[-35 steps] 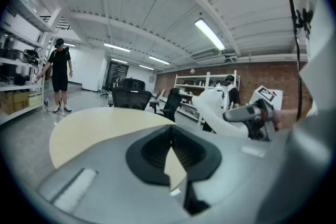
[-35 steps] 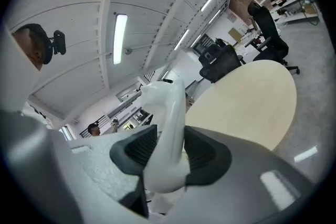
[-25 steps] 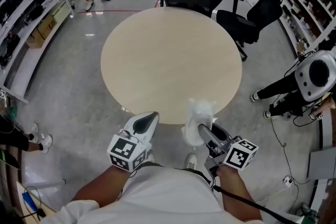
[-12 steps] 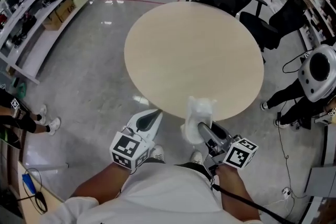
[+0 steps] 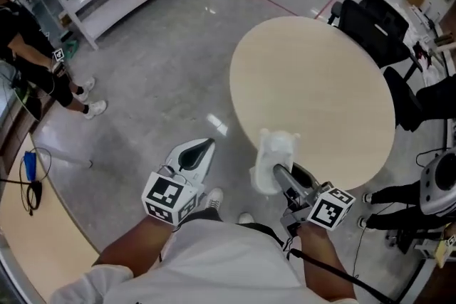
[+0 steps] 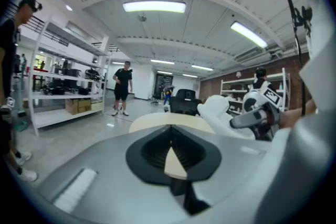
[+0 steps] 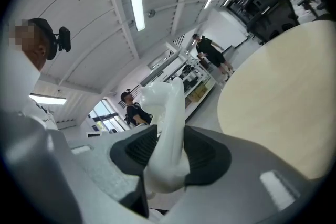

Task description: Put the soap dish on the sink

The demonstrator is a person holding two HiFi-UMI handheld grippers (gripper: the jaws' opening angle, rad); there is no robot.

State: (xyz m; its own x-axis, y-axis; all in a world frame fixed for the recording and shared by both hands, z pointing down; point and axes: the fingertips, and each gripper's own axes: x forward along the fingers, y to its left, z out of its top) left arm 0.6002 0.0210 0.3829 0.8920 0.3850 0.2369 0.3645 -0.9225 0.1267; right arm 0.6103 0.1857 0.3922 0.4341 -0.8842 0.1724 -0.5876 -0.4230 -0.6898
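Two grippers sit in our hands at the near side of the round beige table (image 5: pixel 313 96). Well left of the table, white metal shelves (image 5: pixel 114 7) line the grey floor (image 5: pixel 164 67), and a person in dark clothes (image 5: pixel 21 25) stands near them. Closer to the table, our left gripper (image 5: pixel 201 147) hangs over the floor just off the table's near-left edge. Its two dark pads are pressed together with nothing between them. Beside it, our right gripper (image 5: pixel 276 176) has its jaws clamped on the white plastic soap dish (image 5: pixel 275 153), which stands up on edge out of the jaws. We see the dish held in the air at the table's near rim. Its top laps over that rim in the head view, and it does not rest on the tabletop. Against the table's far right side stand black office chairs (image 5: pixel 381 25).
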